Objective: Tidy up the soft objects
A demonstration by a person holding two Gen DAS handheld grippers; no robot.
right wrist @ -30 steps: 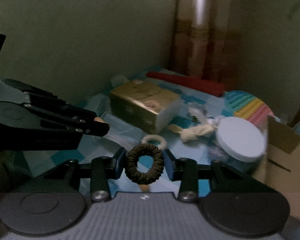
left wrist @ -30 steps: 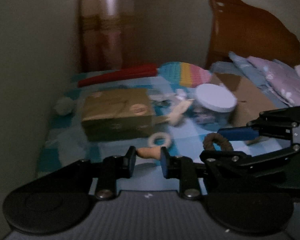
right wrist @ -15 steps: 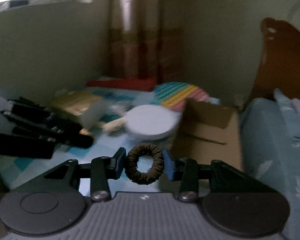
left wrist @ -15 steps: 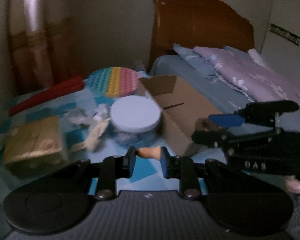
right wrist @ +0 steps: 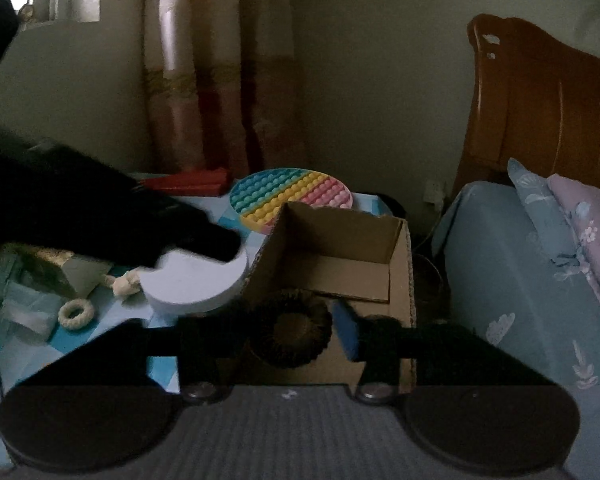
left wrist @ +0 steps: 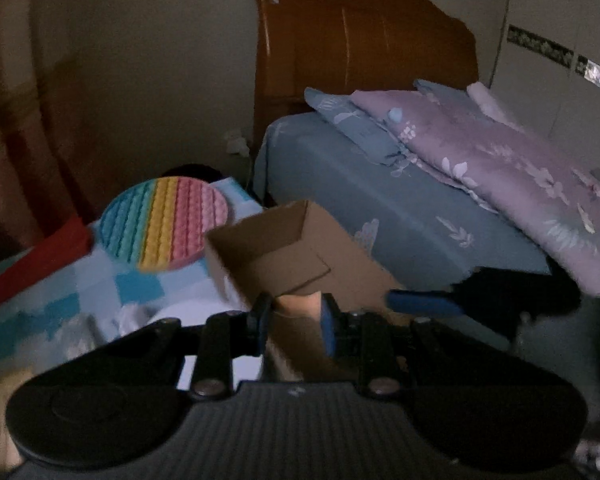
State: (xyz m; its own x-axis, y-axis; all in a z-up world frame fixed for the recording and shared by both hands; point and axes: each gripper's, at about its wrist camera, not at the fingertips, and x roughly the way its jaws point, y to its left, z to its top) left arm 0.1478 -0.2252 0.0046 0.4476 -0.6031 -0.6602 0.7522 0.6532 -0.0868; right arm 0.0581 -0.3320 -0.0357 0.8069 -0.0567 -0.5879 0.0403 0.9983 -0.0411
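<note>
My left gripper (left wrist: 294,318) is shut on a small peach-coloured soft piece (left wrist: 298,304) and holds it at the near edge of the open cardboard box (left wrist: 300,252). My right gripper (right wrist: 292,330) is shut on a dark brown hair scrunchie (right wrist: 290,330), held just in front of the same box (right wrist: 340,256), which looks empty inside. The left gripper shows as a dark blurred shape in the right wrist view (right wrist: 100,216), over a white round lid (right wrist: 198,280). The right gripper's blue pad shows in the left wrist view (left wrist: 424,304).
A rainbow pop-it disc (right wrist: 292,196), a red flat box (right wrist: 188,180), a gold tissue pack (right wrist: 60,268), a cream knotted rope (right wrist: 126,284) and a cream ring (right wrist: 76,314) lie on the blue checked cloth. A bed (right wrist: 540,280) with pillows stands to the right.
Both grippers have swung right from the gold pack and cream ring toward the cardboard box, each keeping its soft item. The box now sits directly ahead of both.
</note>
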